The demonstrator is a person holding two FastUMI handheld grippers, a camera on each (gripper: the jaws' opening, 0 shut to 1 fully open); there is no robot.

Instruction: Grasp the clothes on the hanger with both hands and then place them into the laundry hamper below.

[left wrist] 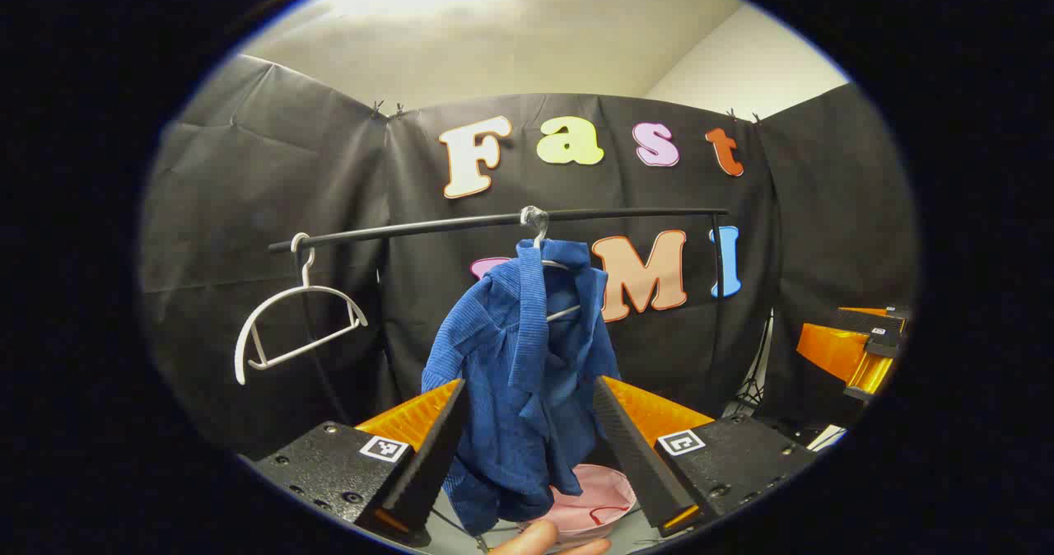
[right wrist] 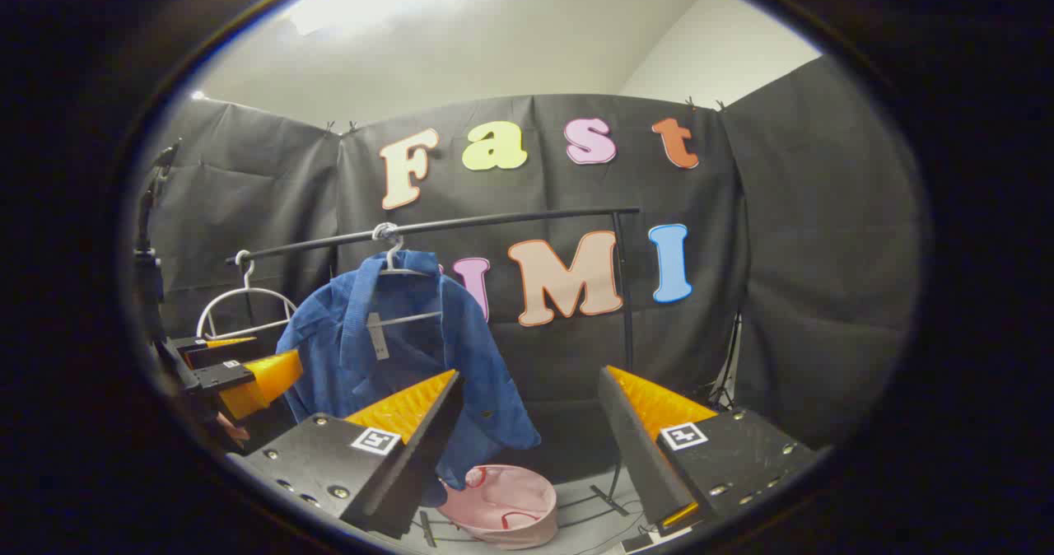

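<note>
Left gripper view: left gripper (left wrist: 527, 448) level, aimed fwd at blue shirt (left wrist: 519, 374); jaws spread wide, nothing held. Shirt hangs between the two fingers but farther back, no contact seen. Shirt sits on a white hanger (left wrist: 539, 238) hooked on black rail (left wrist: 494, 221), approx. 12 o'clock from gripper. A second, bare hanger (left wrist: 288, 324) hangs on the same rail at approx. 10 o'clock. Pink hamper (left wrist: 593, 501) on floor below shirt hem, at 6 o'clock of shirt; partly hidden by cloth and right finger. Fingertip of a hand (left wrist: 547, 538) at bottom edge, cut off. Right gripper (left wrist: 856, 349) at 3 o'clock, cropped by view edge; state unclear here.

Right gripper view: right gripper (right wrist: 527, 448) level, jaws wide apart, empty. Shirt at 10–11 o'clock, its lower right part hidden behind left finger. Hamper rim at 6 o'clock, between fingers, farther off. Left gripper at 9 o'clock, beside shirt; contact w/ cloth cannot be told.
</note>
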